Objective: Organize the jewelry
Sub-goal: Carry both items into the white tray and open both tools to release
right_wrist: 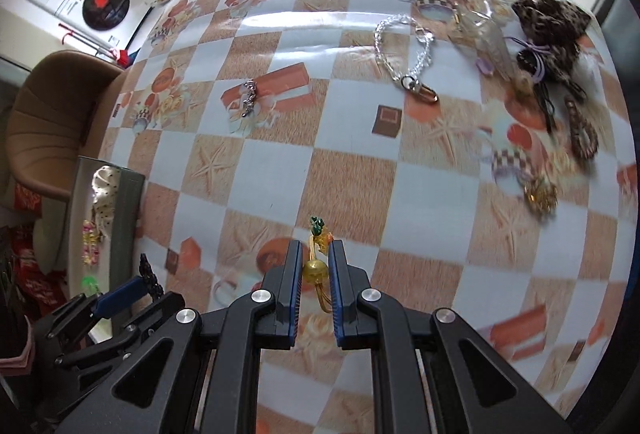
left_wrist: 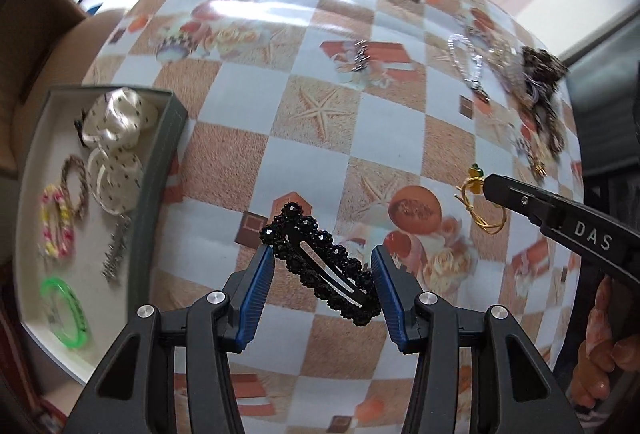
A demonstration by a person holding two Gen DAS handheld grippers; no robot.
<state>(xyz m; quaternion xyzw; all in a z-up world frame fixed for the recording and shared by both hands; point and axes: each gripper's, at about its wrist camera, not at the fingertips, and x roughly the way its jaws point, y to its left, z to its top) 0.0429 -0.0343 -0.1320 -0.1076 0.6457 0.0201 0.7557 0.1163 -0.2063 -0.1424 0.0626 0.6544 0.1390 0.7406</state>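
Observation:
My left gripper [left_wrist: 322,258] is shut on a black beaded hair clip [left_wrist: 320,264], held above the table; it also shows at the lower left of the right wrist view [right_wrist: 150,280]. My right gripper [right_wrist: 314,254] is shut on a gold hair tie with a yellow bead and green charm [right_wrist: 316,266], seen too in the left wrist view [left_wrist: 478,200]. A grey box [left_wrist: 160,174] at the left holds white dotted scrunchies [left_wrist: 116,114], a brown rope tie, a pink-yellow tie, a silver clip and a green bangle [left_wrist: 66,310].
Loose on the checked tablecloth: a small silver chain [right_wrist: 250,98], a silver chain with clasp [right_wrist: 404,46], a leopard scrunchie pile [right_wrist: 552,26], a brown tie [right_wrist: 580,134] and a gold piece [right_wrist: 540,194]. A brown chair [right_wrist: 52,122] stands left of the table.

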